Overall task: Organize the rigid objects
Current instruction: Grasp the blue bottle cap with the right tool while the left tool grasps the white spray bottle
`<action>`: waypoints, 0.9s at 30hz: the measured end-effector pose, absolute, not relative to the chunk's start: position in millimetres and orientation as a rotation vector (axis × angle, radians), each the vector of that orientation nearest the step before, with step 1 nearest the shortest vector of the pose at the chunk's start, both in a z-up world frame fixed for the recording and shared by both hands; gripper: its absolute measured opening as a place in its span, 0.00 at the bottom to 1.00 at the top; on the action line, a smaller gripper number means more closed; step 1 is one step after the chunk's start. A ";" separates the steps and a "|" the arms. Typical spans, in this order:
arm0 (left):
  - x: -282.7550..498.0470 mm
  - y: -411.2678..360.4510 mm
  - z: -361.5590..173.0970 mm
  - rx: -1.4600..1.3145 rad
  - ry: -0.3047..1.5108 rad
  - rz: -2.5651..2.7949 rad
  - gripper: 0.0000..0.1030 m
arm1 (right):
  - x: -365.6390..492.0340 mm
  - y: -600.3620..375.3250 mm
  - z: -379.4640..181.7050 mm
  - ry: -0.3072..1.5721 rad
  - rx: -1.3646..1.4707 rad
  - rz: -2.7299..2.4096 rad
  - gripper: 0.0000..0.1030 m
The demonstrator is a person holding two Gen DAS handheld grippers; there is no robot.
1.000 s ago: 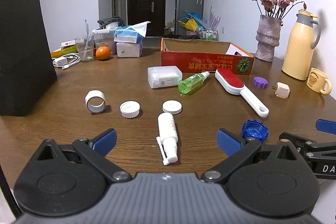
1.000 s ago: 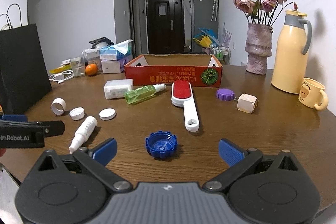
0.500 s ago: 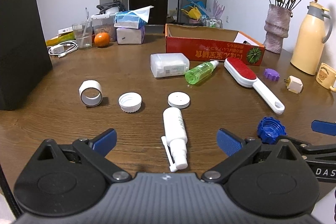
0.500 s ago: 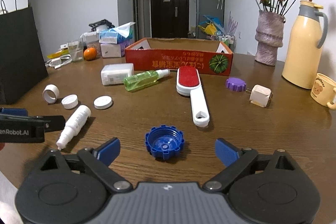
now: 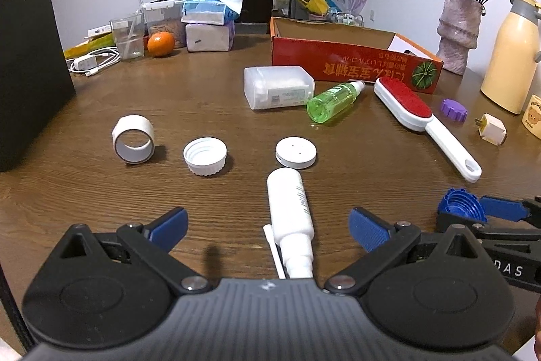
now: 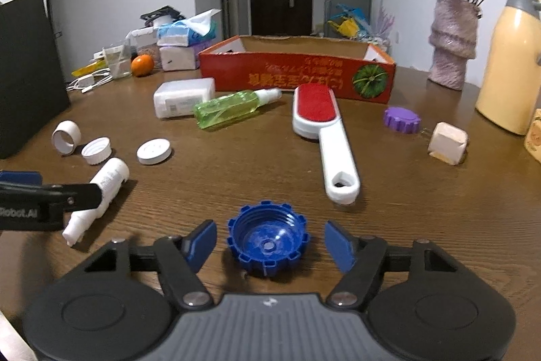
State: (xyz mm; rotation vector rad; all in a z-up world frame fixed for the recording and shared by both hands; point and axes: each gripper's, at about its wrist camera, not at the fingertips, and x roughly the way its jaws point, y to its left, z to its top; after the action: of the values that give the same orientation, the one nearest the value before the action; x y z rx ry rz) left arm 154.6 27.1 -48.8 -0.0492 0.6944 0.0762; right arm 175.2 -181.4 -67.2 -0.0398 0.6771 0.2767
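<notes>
Currently, both grippers are low over the wooden bench (image 5: 101, 192).

Right gripper (image 6: 270, 241): its jaws have just been closing and now stand partly spread. The blue cap (image 6: 268, 237) lies between them, open side up, with a visible gap at each pad; nothing is pinched. In the left wrist view the same blue cap (image 5: 461, 203) shows at 3 o'clock, just beside a blue pad of the right gripper.

Left gripper (image 5: 268, 230): jaws spread wide, holding nothing. The white spray bottle (image 5: 290, 215) lies flat between them, nozzle toward the camera, clear of both pads.

Other items, left wrist view:
- white flat lid (image 5: 296, 153) at 12 o'clock from the white spray bottle, just beyond its base.
- white threaded cap (image 5: 205, 155), open side up, at 9 o'clock from the flat lid.
- white tape ring (image 5: 133, 139) on its side, further toward 9 o'clock.
- translucent white box (image 5: 279, 87) and green spray bottle (image 5: 333, 102), lying side by side near the centre of the bench.
- lint brush (image 5: 416, 114), red pad up, at 3 o'clock from the green bottle.
- purple cap (image 5: 453, 110) and plug adapter (image 5: 492, 129), beyond the brush toward 3 o'clock.
- red cardboard box (image 5: 355, 65) at 12 o'clock, behind the bottle and brush; its inside is mostly hidden.
</notes>
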 end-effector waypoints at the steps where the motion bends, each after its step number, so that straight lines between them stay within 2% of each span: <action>1: 155.8 27.0 -49.7 -0.048 0.697 0.076 1.00 | 176.4 -181.2 -68.0 0.680 -0.038 0.282 0.56; 3: 158.1 26.3 -51.6 -0.046 0.700 0.076 1.00 | 178.4 -180.1 -69.9 0.686 -0.035 0.295 0.51; 8: 161.7 25.9 -54.8 -0.050 0.711 0.074 0.99 | 178.4 -179.9 -70.8 0.679 -0.027 0.309 0.51; 13: 166.2 23.6 -59.0 -0.051 0.740 0.079 0.88 | 178.4 -182.2 -70.9 0.681 -0.019 0.306 0.51; 17: 169.8 21.6 -61.9 -0.047 0.749 0.090 0.87 | 177.2 -183.9 -70.7 0.680 -0.016 0.308 0.51; 20: 172.3 20.0 -62.3 -0.045 0.754 0.083 0.77 | 176.3 -185.5 -70.5 0.679 -0.013 0.309 0.51; 22: 174.3 19.1 -63.4 -0.043 0.761 0.079 0.65 | 175.9 -186.5 -70.1 0.678 -0.011 0.309 0.51; 24: 175.4 18.8 -64.5 -0.049 0.764 0.066 0.64 | 175.6 -187.5 -69.8 0.677 -0.007 0.309 0.51; 27: 175.6 16.2 -64.5 -0.039 0.758 0.055 0.55 | 175.5 -188.2 -69.2 0.676 -0.006 0.310 0.51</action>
State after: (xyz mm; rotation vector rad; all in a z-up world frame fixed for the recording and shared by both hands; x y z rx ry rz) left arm 175.6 16.2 -64.5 -0.0394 0.7575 0.0545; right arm 175.5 -188.2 -69.2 -0.0059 0.6759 0.3096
